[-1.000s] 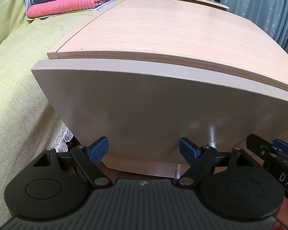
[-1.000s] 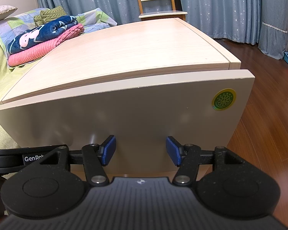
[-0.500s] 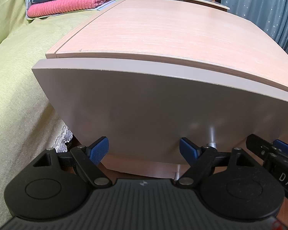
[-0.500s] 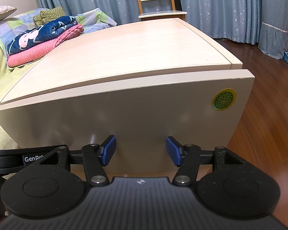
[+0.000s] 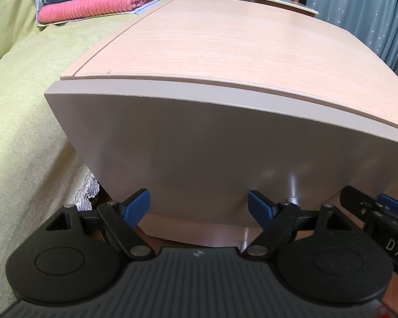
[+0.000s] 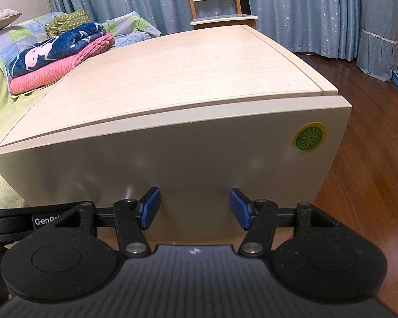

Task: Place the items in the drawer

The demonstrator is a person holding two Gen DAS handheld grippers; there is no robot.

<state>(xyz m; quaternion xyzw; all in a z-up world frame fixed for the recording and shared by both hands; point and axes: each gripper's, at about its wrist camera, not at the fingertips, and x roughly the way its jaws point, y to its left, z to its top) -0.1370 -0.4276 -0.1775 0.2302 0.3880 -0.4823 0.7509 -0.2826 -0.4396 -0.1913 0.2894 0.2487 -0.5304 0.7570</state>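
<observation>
**Drawer front shut, both grippers lined up low against it**

The drawer front (image 5: 199, 143), a wide, smooth grey-beige panel, fills both wrist views, sitting flush under the pale wood-grain top (image 6: 172, 79) of the bedside cabinet, with no gap showing. So the drawer reads as closed, and nothing of its inside or contents can be seen.

Left gripper (image 5: 199, 206) is straight ahead of the panel's lower edge, blue-padded fingers (image 5: 136, 206) spread wide with nothing between them. Right gripper (image 6: 195, 208) is the same story: fingers (image 6: 150, 208) parted and empty, nosed up close to the panel's lower half, the round green-and-yellow sticker (image 6: 309, 139) up to its right. In the left view the right tool pokes in at the right edge, so the two stand side by side.

The panel's long axis runs left to right, square across both pairs of fingers. A small silver knob (image 5: 293, 200) shows just beside the left gripper's right-hand finger, roughly between the two tools; my read is that it's the handle, and either hand could reach it, though whether any finger touches the panel can't be told.

No items in either grip. To the left, a yellow-green bedspread (image 5: 21, 132) carries folded pink and navy blankets (image 6: 58, 53). Opening looks like the job ahead.
</observation>
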